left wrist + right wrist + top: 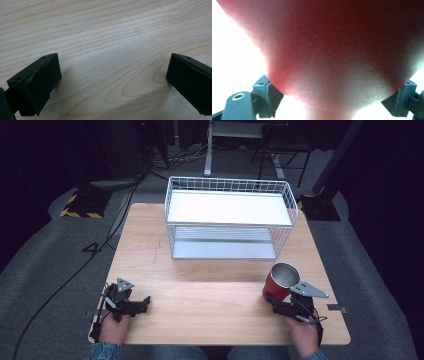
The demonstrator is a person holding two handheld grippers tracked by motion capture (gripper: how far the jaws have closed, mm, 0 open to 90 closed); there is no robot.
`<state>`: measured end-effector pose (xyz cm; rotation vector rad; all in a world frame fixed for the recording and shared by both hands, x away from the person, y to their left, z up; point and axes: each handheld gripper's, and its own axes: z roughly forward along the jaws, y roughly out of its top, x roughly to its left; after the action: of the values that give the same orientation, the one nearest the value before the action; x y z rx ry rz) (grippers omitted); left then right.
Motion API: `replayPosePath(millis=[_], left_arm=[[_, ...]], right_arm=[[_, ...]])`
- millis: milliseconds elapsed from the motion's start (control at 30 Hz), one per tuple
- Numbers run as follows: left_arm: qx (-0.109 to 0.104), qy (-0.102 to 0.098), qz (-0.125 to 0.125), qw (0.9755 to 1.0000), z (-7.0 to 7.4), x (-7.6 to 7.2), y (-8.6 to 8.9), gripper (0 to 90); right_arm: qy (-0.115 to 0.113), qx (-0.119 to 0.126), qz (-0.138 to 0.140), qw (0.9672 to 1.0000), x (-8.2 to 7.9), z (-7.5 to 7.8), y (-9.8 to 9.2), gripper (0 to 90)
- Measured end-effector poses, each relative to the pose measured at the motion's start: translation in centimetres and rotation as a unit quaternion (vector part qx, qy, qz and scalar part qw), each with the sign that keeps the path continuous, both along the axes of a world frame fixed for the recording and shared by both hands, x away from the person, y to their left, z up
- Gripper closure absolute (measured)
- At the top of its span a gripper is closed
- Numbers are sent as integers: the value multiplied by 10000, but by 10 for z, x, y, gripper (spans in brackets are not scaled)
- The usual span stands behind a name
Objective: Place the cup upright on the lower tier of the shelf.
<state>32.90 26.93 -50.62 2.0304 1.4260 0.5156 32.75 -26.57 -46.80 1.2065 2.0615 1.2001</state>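
Two claws are in my hands at the near edge of the wooden surface (210,290); my left claw (145,301) lies low at the near left corner, its jaws spread wide apart with nothing between them, and in the left gripper view the left claw (113,75) frames bare pale wood grain, the two black jaws standing well apart at either side of the picture; my left hand (114,329) grips the body behind it, under the grey three-cornered plate. My right claw (271,298) sits at the near right, clamped on a red cup (280,282); the cup is tilted, its silvery open mouth turned up and away from me, its base toward the claw, and it looks held just off the wood, though I cannot tell for sure whether its lower edge touches; in the right gripper view the red cup (332,57) bulges close and blurred across the frame, with my right claw (335,96) pressed against its two flanks, one jaw at each lower corner. My right hand (304,332) holds that claw from behind. Farther off, toward the far edge of the surface, stands a white wire rack (230,217) with an upper shelf and a lower shelf, both bare; it is well apart from the cup and from both claws.
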Motion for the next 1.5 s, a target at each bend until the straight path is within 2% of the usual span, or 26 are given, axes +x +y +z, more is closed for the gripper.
replayPosePath(millis=[167, 333, 600, 1133, 1500], left_arm=[[0, -1, 1, 10000, 0, 0, 0, 3], [-2, 0, 0, 10000, 0, 0, 0, 3], [0, 0, 1, 10000, 0, 0, 0, 3], [-12, -6, -7, 10000, 0, 0, 0, 6], [20, -15, 71, 10000, 0, -2, 0, 3]], right_arm=[[10, 30, 74, 10000, 6, 6, 4, 180], [56, 90, 218, 9997, 20, 14, 15, 179], [115, 100, 339, 9993, 38, 20, 29, 180], [160, -66, 586, 9981, 77, 19, 63, 179], [217, -61, 532, 9983, 99, 16, 78, 179]])
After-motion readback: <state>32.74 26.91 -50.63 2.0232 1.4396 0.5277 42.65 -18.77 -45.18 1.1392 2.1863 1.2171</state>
